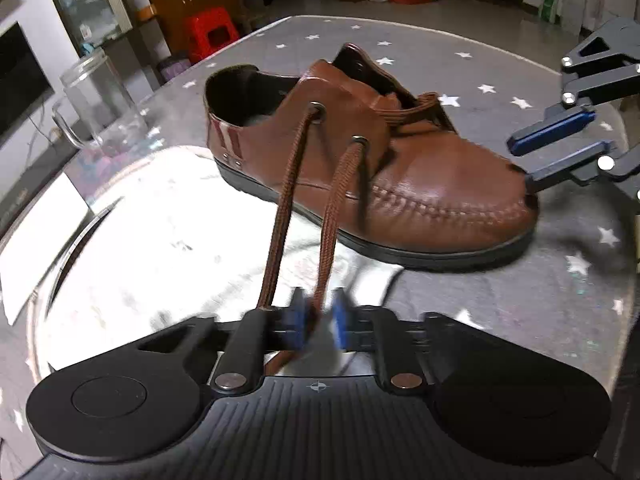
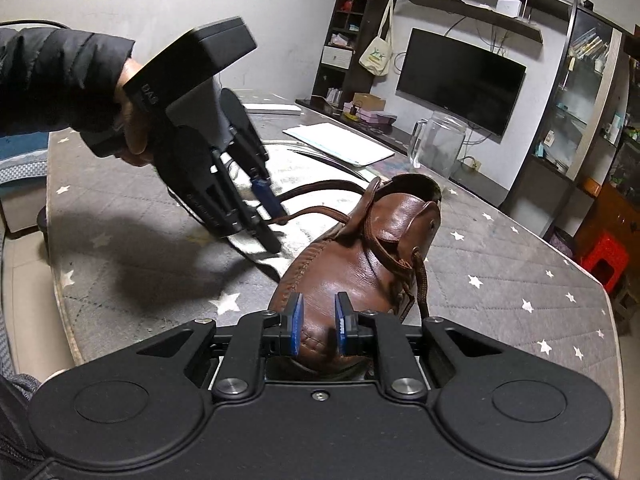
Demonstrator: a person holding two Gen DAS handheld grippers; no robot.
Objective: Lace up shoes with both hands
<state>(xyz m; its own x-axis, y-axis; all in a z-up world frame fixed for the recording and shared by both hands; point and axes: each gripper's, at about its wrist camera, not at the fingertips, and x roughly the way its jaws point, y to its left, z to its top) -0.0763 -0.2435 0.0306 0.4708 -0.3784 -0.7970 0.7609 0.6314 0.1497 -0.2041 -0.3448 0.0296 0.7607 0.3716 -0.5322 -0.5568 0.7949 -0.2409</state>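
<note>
The left gripper has its blue pads drawn close together and is clenched on the brown lace, one strand running between the pads; the second strand passes just to their left and down under the gripper body. Motion blur smears the pads in the left wrist view. From the right wrist view the same gripper is seen held in the person's hand, tilted down toward the table, with both strands stretched from it to the shoe.

The right gripper stands released, its two blue pads apart with the toe of the shoe between them; whether the pads touch the leather cannot be told. In the left wrist view this gripper reaches in from the right edge to the toe tip.

The brown leather shoe sits on the grey star-patterned table cover, roughly mid-table, sole down. The two strands leave the two eyelets on its near flap and run taut to the left gripper.

Farther out, a clear glass jar stands near the table's far edge, with white papers just beside it. A red stool stands on the floor beyond the table.
</note>
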